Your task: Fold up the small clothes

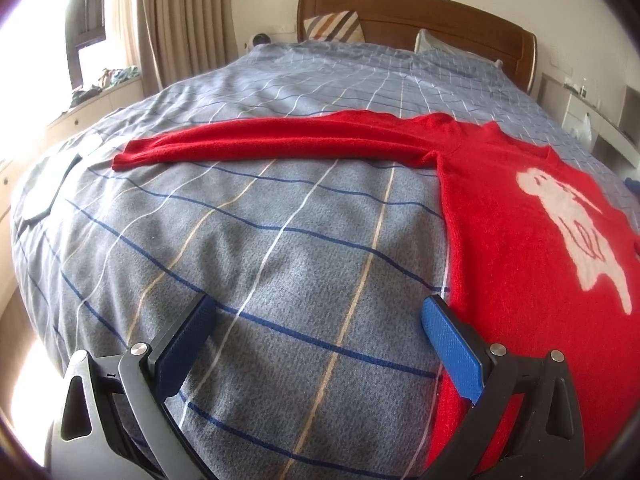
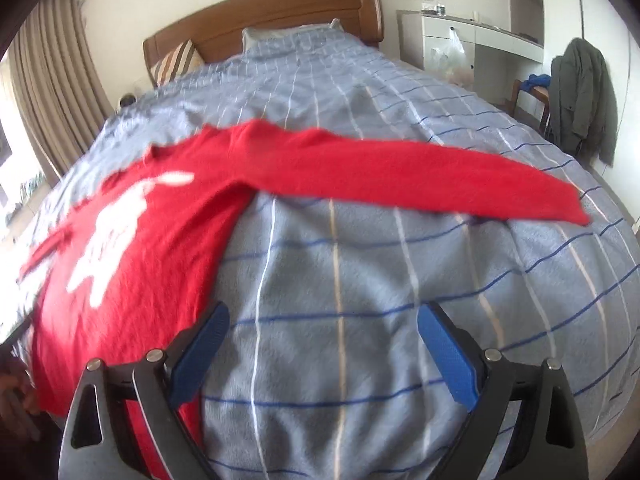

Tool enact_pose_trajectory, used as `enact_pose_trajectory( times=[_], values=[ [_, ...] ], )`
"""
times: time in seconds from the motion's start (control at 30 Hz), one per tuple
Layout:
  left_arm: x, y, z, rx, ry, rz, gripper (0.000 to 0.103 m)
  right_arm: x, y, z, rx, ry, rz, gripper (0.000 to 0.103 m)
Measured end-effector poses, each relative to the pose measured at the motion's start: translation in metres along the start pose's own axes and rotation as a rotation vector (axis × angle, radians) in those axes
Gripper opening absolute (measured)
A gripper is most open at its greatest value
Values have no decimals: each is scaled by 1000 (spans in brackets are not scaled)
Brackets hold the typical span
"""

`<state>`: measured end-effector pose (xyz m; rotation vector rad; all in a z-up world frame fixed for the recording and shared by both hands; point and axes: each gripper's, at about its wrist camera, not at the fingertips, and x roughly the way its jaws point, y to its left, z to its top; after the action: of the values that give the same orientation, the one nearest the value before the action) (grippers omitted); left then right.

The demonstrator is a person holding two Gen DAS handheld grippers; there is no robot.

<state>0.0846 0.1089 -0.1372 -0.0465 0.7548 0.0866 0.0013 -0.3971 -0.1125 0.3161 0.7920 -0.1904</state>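
Note:
A small red sweater (image 1: 516,236) with a white figure on its chest lies flat, front up, on the bed. In the left wrist view its sleeve (image 1: 256,144) stretches out to the left. My left gripper (image 1: 318,312) is open and empty, low over the bedcover beside the sweater's left hem edge. In the right wrist view the sweater (image 2: 160,248) lies to the left and its other sleeve (image 2: 420,168) stretches right. My right gripper (image 2: 322,320) is open and empty over the bedcover, next to the sweater's right side edge.
The bed has a grey-blue checked cover (image 1: 280,248) and a wooden headboard (image 1: 420,12) with pillows. Curtains (image 1: 176,20) and a window ledge are on the left. A white desk (image 2: 480,40), a chair and a hanging coat (image 2: 580,96) stand to the right.

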Motion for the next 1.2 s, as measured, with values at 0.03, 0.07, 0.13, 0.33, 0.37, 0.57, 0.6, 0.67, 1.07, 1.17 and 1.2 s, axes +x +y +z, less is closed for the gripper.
enact_pose_trajectory(
  times=[0.03,0.07,0.13,0.33,0.37,0.57,0.6,0.67,1.07,1.17,1.2],
  values=[
    [1,-1,1,4,-1,3,103,-2,-15,15,50,-12,29,94],
    [3,-3,1,9,-3,6,103,0,-35,28,124,-10,71,94],
    [4,-6,2,19,-7,9,103,15,-81,43,331,21,162,94],
    [5,-3,1,13,-1,2,103,53,-194,33,806,-51,170,61],
    [5,-3,1,15,0,3,103,55,-207,27,898,-82,199,58],
    [8,-7,0,36,-3,25,103,58,-232,27,1083,-199,219,45],
    [8,-7,0,35,-3,25,103,60,-232,31,1072,-185,198,28],
    [8,-7,0,34,-2,24,103,59,-231,43,1016,-152,121,7],
    [8,-5,3,14,4,5,103,-10,106,223,53,-133,452,6],
    [8,-5,3,21,6,3,103,13,207,212,-117,-52,525,8],
    [8,-6,3,25,6,5,103,27,232,204,-153,-10,550,21]
  ],
)
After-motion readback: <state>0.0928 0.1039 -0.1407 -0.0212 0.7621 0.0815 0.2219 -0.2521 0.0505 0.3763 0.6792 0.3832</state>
